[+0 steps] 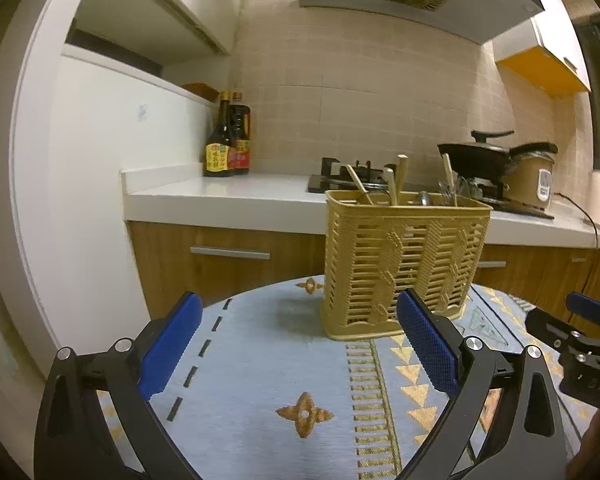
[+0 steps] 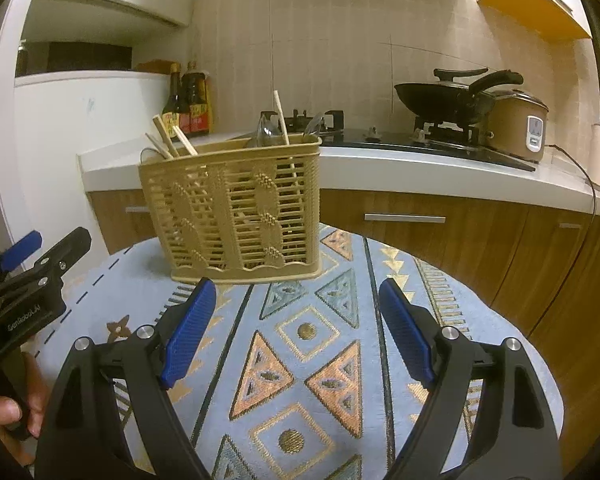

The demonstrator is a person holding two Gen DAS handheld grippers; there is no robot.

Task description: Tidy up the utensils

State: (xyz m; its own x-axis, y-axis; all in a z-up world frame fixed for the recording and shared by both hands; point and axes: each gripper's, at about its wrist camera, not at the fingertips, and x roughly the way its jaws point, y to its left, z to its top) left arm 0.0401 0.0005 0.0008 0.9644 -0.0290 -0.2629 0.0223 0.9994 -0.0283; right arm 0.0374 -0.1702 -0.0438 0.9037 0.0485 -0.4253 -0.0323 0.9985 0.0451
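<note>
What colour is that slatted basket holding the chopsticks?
Tan-yellow, with a woven-look lattice pattern; the utensil basket shows best in the right wrist view.

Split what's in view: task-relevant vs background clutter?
Job:
- utensil basket
- chopsticks and spoons in it
- left gripper, open, empty
- right gripper, open, empty

Background:
- sauce bottles
- wok
- rice cooker
- patterned tablecloth
</note>
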